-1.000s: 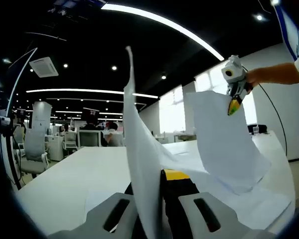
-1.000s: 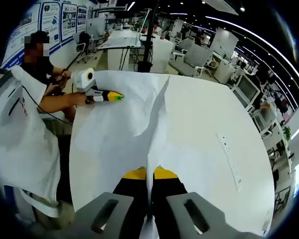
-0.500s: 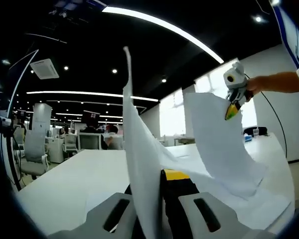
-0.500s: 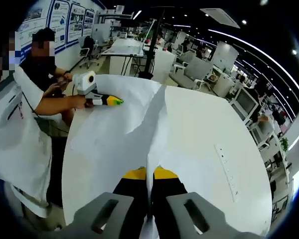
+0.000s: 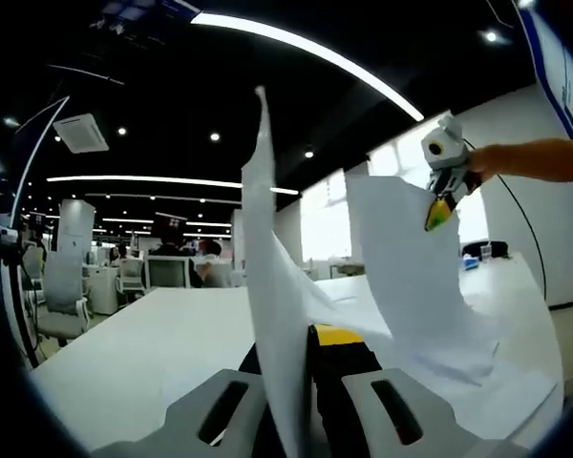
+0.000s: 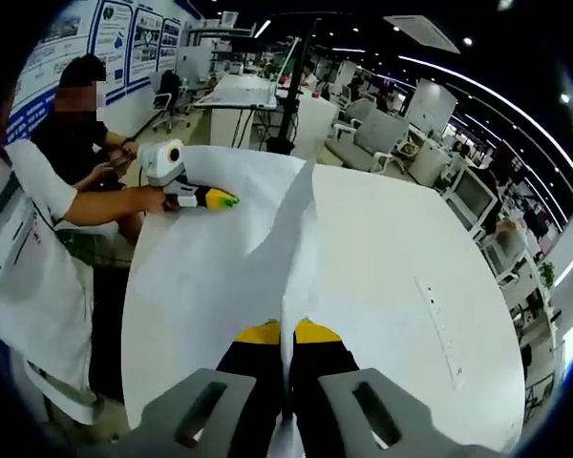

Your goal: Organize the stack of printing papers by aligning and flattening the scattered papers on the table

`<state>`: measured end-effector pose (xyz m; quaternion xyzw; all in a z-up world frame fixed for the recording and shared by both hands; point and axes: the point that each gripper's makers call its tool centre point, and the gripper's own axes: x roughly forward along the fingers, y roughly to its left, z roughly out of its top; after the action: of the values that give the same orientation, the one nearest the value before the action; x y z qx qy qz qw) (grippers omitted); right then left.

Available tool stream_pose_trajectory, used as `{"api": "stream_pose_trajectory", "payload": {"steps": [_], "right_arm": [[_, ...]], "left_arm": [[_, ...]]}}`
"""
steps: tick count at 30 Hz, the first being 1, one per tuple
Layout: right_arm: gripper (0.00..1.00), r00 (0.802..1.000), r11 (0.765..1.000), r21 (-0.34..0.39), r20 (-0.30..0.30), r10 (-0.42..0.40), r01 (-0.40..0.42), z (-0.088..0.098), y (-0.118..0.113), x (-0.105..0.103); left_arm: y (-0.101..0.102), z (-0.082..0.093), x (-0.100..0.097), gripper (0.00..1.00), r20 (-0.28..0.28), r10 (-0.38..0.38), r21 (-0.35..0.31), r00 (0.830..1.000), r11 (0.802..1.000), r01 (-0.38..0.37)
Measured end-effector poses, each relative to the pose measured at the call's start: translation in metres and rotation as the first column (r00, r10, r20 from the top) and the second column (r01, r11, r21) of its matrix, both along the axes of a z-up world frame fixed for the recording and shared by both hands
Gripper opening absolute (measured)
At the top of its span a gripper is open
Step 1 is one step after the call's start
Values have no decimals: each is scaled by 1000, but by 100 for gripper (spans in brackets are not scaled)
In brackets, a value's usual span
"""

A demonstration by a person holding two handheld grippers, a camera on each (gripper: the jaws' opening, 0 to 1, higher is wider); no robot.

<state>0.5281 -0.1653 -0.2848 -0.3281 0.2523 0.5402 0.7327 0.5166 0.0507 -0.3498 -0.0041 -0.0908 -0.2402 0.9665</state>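
A large white sheet of printing paper (image 6: 220,272) hangs lifted above the white table (image 6: 392,258), held at two corners. My right gripper (image 6: 286,334) is shut on its near edge, and the paper rises in a fold between the yellow-tipped jaws. My left gripper (image 6: 225,199) is shut on the far left corner, held by a person's hand. In the left gripper view, my left gripper (image 5: 301,336) pinches an upright paper edge (image 5: 272,277). My right gripper (image 5: 436,212) holds the other corner high at the right. More paper (image 5: 477,382) lies flat on the table (image 5: 134,348).
A white socket strip (image 6: 441,324) lies on the table's right side. A person (image 6: 81,134) sits beyond the table's left edge. Office chairs (image 5: 62,291), desks and monitors (image 6: 463,181) stand around the room.
The paper edge in my left gripper has swung slightly to the right. My right gripper has shifted a little with its corner, and the sheet between them sags more.
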Motion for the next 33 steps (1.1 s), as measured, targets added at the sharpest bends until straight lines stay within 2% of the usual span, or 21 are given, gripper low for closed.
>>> {"api": "stream_pose_trajectory", "payload": {"steps": [7, 15, 28, 33], "right_arm": [[0, 998, 998, 33, -29, -47, 48, 0, 4, -6], [0, 998, 998, 18, -38, -53, 54, -4, -1, -6], [0, 999, 999, 16, -25, -47, 48, 0, -7, -3], [0, 1000, 1000, -16, -5, -15, 15, -2, -6, -1]], "left_arm": [[0, -1, -1, 6, -2, -1, 2, 1000, 1000, 1], [-2, -1, -2, 6, -3, 1, 9, 1000, 1000, -1], [-3, -3, -3, 6, -9, 4, 20, 1000, 1000, -4], [-5, -4, -3, 6, -12, 1, 28, 1000, 1000, -1]]}}
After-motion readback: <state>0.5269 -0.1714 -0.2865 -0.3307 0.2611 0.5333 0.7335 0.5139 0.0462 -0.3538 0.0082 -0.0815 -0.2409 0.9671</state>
